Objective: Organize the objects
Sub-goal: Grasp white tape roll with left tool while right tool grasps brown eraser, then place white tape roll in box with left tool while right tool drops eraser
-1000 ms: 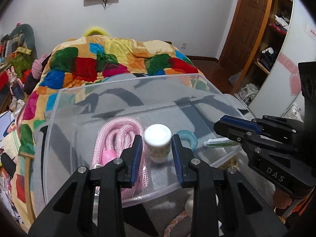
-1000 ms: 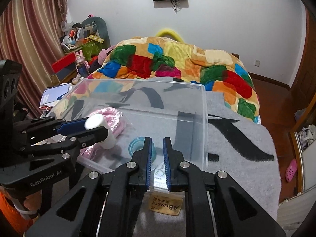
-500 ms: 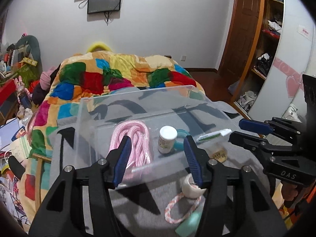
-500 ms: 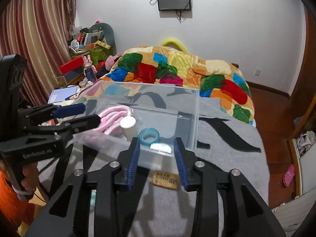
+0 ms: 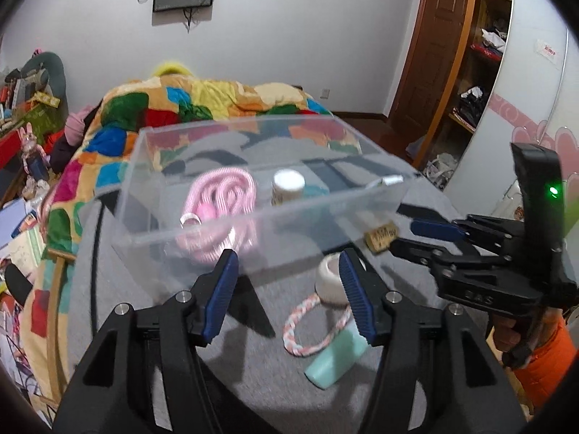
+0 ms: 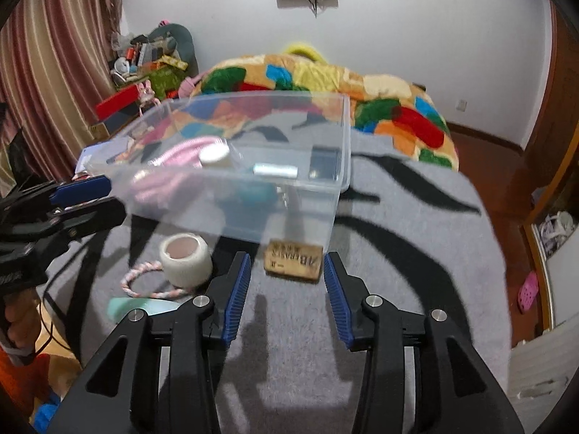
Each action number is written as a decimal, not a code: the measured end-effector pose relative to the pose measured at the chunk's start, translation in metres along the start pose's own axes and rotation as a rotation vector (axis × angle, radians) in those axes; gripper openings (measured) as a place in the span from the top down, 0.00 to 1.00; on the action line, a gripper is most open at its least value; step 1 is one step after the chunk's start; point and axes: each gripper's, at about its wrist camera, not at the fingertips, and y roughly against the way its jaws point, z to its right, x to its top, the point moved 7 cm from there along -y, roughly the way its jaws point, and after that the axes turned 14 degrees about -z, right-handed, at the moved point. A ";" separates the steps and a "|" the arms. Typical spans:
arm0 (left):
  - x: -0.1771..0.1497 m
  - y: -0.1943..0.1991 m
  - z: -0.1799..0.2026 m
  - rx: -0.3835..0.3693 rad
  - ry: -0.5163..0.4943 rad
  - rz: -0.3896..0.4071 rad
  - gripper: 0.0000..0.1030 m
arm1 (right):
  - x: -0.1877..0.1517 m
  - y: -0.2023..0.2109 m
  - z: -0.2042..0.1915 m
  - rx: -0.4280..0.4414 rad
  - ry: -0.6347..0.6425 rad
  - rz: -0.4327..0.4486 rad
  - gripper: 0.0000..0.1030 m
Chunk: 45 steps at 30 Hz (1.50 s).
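A clear plastic box stands on the grey blanket. It holds a pink rope, a white-capped jar, a teal tape ring and a white tube. In front of the box lie a white bandage roll, a pink-white cord loop, a mint green bar and a tan eraser. My left gripper is open and empty just before the box. My right gripper is open and empty, close behind the eraser.
The grey blanket with black stripes covers the near end of the bed. A patchwork quilt lies behind the box. A cluttered desk stands at the left, a wardrobe and door at the right.
Both grippers have let go inside the box, opened wide and pulled back toward me. The jar and the white tube now stay in the box.
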 end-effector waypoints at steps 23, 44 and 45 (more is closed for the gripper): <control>0.003 -0.051 0.056 -0.076 -0.093 -0.128 0.44 | -0.016 -0.010 0.011 0.011 -0.027 -0.011 0.63; 0.003 -0.008 0.034 -0.089 -0.018 -0.013 0.60 | -0.011 0.027 0.001 0.084 -0.020 0.070 0.63; 0.004 0.000 0.028 -0.088 -0.007 0.007 0.60 | -0.008 0.030 -0.003 0.088 -0.012 0.078 0.63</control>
